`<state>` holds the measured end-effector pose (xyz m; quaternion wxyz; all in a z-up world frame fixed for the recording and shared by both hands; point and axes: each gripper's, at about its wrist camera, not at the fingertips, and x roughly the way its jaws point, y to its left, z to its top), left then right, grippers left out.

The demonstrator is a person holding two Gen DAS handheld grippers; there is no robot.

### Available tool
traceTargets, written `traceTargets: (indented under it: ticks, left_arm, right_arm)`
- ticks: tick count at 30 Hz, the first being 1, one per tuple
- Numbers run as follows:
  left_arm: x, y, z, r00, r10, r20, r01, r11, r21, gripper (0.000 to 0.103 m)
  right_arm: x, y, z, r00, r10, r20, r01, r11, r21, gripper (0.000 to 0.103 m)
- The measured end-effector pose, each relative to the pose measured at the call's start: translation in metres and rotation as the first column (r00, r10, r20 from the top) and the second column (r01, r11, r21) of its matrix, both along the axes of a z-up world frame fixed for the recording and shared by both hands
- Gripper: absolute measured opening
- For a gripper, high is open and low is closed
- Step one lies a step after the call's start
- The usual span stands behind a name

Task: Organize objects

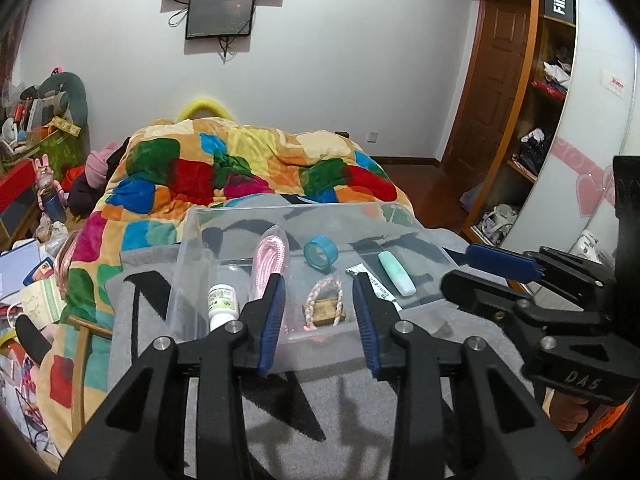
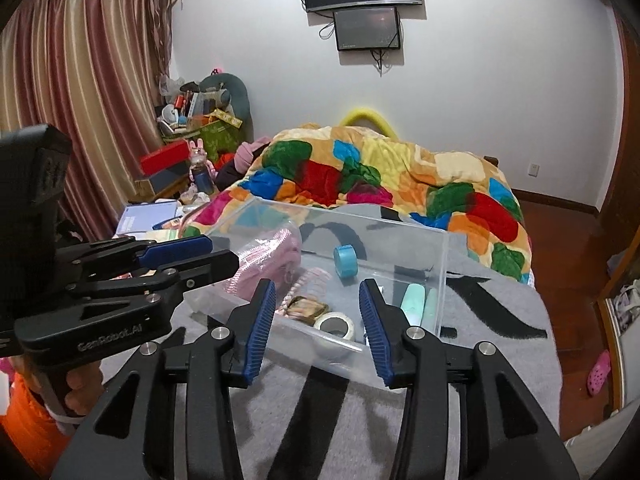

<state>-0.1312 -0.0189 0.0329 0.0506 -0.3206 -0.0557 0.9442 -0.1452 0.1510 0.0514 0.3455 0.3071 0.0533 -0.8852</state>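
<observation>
A clear plastic box (image 1: pixel 192 232) (image 2: pixel 444 264) sits on a grey blanket on the bed. In it lie a pink cord bundle (image 1: pixel 270 256) (image 2: pixel 264 258), a blue tape roll (image 1: pixel 320 253) (image 2: pixel 345 260), a mint green case (image 1: pixel 397 273) (image 2: pixel 414 304), a braided cord with a small brown box (image 1: pixel 325 308) (image 2: pixel 306 307), a white tube (image 1: pixel 374 286) and a white tape roll (image 2: pixel 335 326). A white bottle (image 1: pixel 221 302) stands at the box's left wall. My left gripper (image 1: pixel 320 312) is open and empty over the box's near edge. My right gripper (image 2: pixel 318 326) is open and empty over the box's near corner.
A colourful patchwork quilt (image 1: pixel 240 172) (image 2: pixel 360 176) is heaped behind the box. The grey blanket (image 1: pixel 288 408) (image 2: pixel 352 420) has black letters. A cluttered bedside (image 1: pixel 36 240) lies left, a wardrobe (image 1: pixel 532 120) right. Each gripper shows in the other's view: the right one (image 1: pixel 472 268), the left one (image 2: pixel 208 254).
</observation>
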Motion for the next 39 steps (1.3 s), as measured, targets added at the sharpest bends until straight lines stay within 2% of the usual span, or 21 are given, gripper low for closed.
traceTargets:
  ticks: [5, 7, 9, 13, 19, 29, 39]
  left_arm:
    - [0.019, -0.005, -0.005, 0.999, 0.033, -0.021, -0.034, 0.999, -0.027, 0.037]
    - [0.029, -0.006, -0.008, 0.998, 0.048, -0.032, -0.049, 0.998, -0.036, 0.049]
    - [0.038, -0.007, -0.013, 0.997, 0.063, -0.045, -0.065, 0.997, -0.044, 0.057]
    - [0.047, -0.007, -0.024, 0.996, 0.074, -0.041, -0.076, 0.995, -0.058, 0.066]
    - [0.053, -0.006, -0.038, 0.997, 0.079, -0.018, -0.080, 0.996, -0.033, 0.067]
    - [0.058, 0.003, -0.043, 0.997, 0.073, -0.024, -0.075, 0.996, -0.052, 0.067]
    - [0.059, 0.009, -0.043, 0.998, 0.063, -0.026, -0.064, 0.996, -0.056, 0.067]
  right_arm:
    - [0.006, 0.008, -0.001, 1.000, -0.005, 0.005, 0.005, 1.000, -0.021, 0.040]
    - [0.009, 0.011, -0.004, 1.000, -0.001, 0.010, 0.002, 1.000, -0.029, 0.044]
    - [0.013, 0.013, -0.009, 1.000, -0.001, 0.006, 0.001, 0.999, -0.032, 0.048]
    - [0.018, 0.012, -0.018, 1.000, -0.003, 0.005, 0.003, 1.000, -0.023, 0.051]
    - [0.028, 0.013, -0.028, 1.000, -0.016, -0.005, 0.016, 1.000, -0.011, 0.057]
    - [0.034, 0.015, -0.043, 0.999, -0.028, 0.021, 0.028, 1.000, -0.002, 0.058]
    - [0.037, 0.015, -0.041, 1.000, -0.026, 0.012, 0.026, 1.000, -0.001, 0.058]
